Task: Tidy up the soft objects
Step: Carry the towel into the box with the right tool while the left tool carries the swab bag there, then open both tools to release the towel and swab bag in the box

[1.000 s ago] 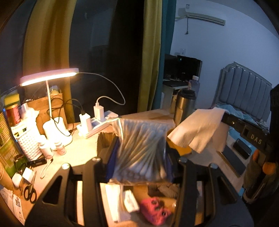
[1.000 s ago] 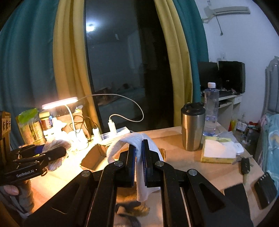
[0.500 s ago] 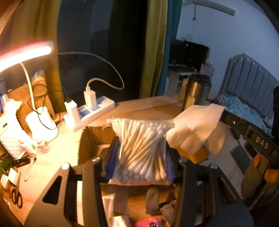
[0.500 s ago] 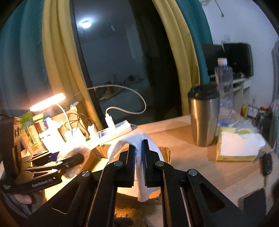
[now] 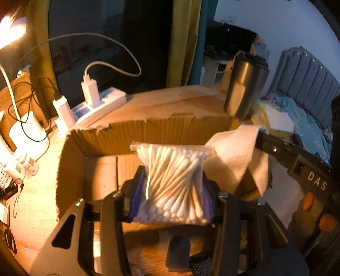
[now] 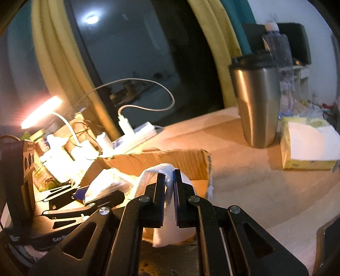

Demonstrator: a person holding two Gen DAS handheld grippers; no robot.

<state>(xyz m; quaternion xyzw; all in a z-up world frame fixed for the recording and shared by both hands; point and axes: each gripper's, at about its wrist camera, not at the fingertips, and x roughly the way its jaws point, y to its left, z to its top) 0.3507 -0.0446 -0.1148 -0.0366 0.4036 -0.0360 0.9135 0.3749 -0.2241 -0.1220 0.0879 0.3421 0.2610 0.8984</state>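
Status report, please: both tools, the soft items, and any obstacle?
Left tool shut on cotton swab bag, over cardboard box. Right tool shut on white tissue at the box. Nothing blocking.

Dim room, lit mainly by a warm desk lamp (image 6: 41,111) at the left, blown out to glare at the top-left corner of the left wrist view. Orange cast across the table (image 6: 265,182) and cardboard box (image 5: 148,129); cooler bluish tone on the far wall (image 5: 276,23) at right. Deep shadow under the black fingers (image 6: 158,199). Reflected ceiling light on the dark window (image 6: 91,20). Strong fisheye bending and black vignette at the corners. Slight motion blur throughout, worst on the steel tumbler (image 5: 244,85).
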